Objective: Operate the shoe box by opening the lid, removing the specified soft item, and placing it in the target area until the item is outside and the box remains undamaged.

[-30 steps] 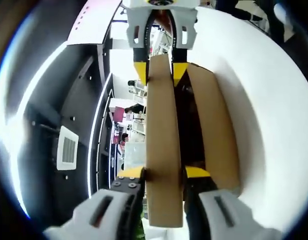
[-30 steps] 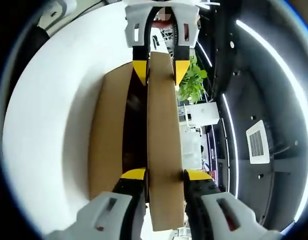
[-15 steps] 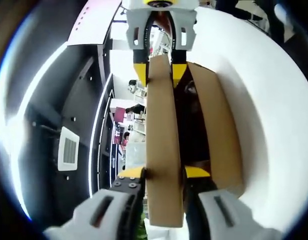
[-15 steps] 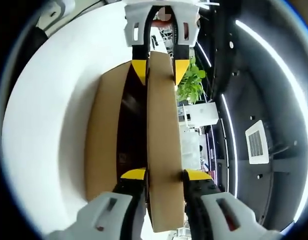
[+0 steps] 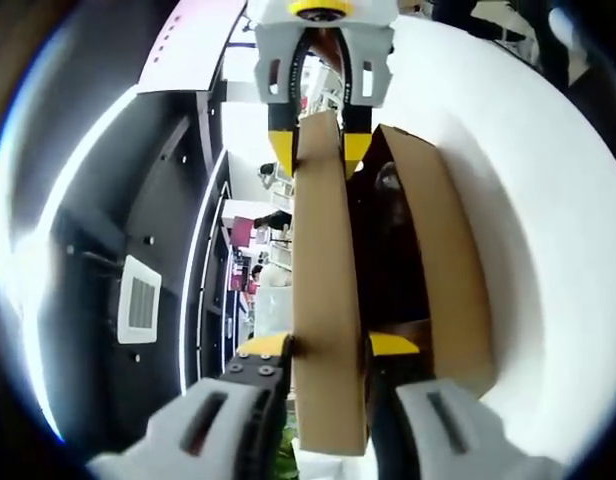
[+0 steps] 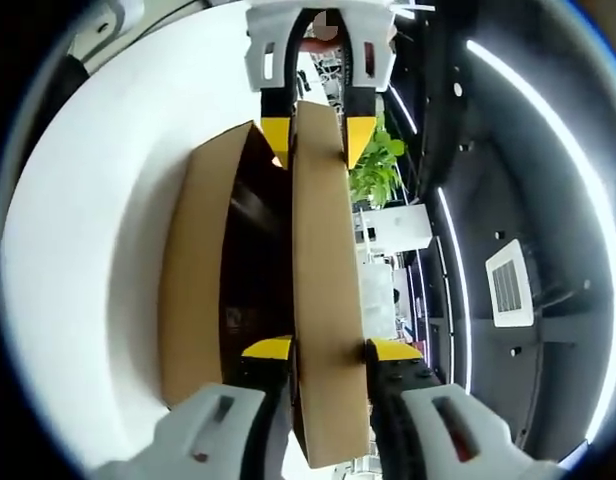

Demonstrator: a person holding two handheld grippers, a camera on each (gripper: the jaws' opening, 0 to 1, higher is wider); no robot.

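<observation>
Already lid [image 5: 326, 280] edge clamped both ends, box [image 5: 448, 270] gaping.

The shoe box [image 5: 443, 270] interior is dark; whatever lies inside [image 6: 253, 260] is too shadowed to make out.

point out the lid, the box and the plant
lid [image 5: 328, 290], left gripper view, on the flat cardboard panel between the jaws
box [image 6: 193, 270], right gripper view, on its outer side wall
plant [image 6: 378, 165], right gripper view, on the green leaves beside the lid
</observation>
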